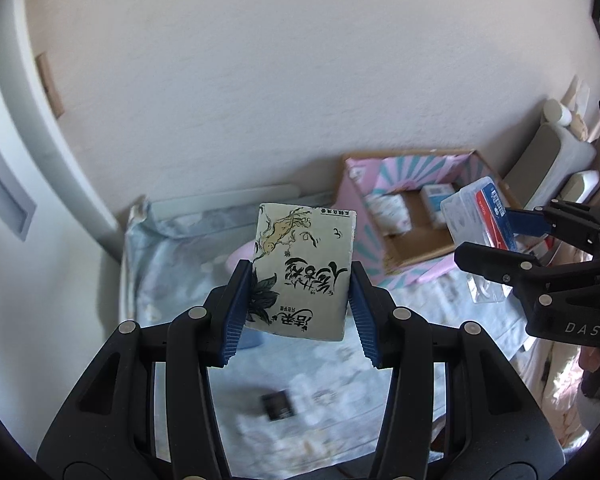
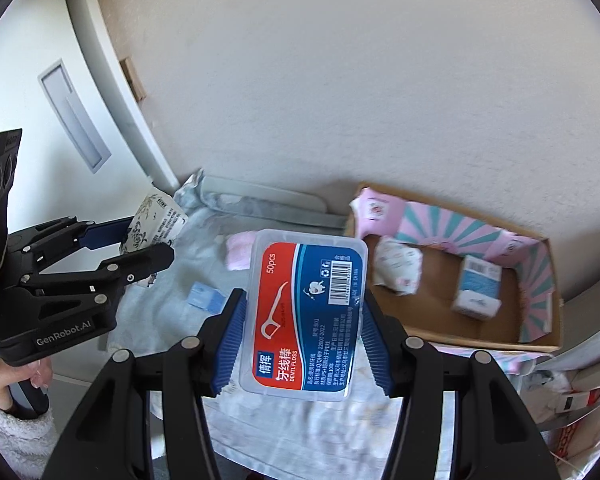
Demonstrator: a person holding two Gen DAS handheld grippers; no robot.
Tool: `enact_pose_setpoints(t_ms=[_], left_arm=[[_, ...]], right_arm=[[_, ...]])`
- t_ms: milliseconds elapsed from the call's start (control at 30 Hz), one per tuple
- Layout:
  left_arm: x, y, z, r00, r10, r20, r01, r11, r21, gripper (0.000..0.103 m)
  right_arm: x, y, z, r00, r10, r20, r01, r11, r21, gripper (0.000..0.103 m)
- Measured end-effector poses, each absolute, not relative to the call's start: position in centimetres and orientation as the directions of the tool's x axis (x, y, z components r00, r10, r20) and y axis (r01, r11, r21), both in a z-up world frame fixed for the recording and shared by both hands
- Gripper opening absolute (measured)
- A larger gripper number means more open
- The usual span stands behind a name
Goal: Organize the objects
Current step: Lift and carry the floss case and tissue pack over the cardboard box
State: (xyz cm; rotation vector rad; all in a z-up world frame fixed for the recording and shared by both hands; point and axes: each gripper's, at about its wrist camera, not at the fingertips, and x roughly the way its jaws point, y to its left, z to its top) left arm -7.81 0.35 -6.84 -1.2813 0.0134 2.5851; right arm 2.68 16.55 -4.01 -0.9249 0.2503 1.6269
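My left gripper [image 1: 300, 280] is shut on a white tissue pack [image 1: 304, 272] with black and gold ink drawings, held in the air above the bed. My right gripper [image 2: 302, 304] is shut on a clear dental floss box [image 2: 306, 312] with a red and blue label, also held up. The right gripper [image 1: 500, 240] with the floss box [image 1: 476, 216] shows at the right of the left wrist view. The left gripper [image 2: 140, 240] with the tissue pack [image 2: 152, 224] shows at the left of the right wrist view. An open cardboard box [image 2: 540, 344] with pink and teal lining lies by the wall.
The box holds a white packet [image 2: 398, 266] and a blue and white small box [image 2: 478, 286]. On the pale blue bedsheet [image 1: 324, 392] lie a small dark item [image 1: 278, 404], a pink cloth [image 2: 240, 254] and a small blue packet [image 2: 206, 298]. White containers [image 1: 556, 148] stand at the far right.
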Motion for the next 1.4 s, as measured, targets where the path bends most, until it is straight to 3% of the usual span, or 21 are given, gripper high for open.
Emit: enact_pose_setpoints(t_ms=[600, 1400], left_arm=[[-10.2, 12.8, -8.0, -0.525, 0.321, -0.788, -0.331, -0.93, -0.158, 0.044], [-19.5, 18.5, -9.4, -0.452, 0.356, -0.818, -0.42, -0.894, -0.157, 0.044]], right_arm=[[13.6, 16.4, -0.3, 0.058, 0.738, -0.673, -0.912, -0.234, -0.336, 0.051], [20.8, 26.0, 3.2, 0.157, 0.712, -0.684, -0.938, -0.11, -0.33, 0.051]])
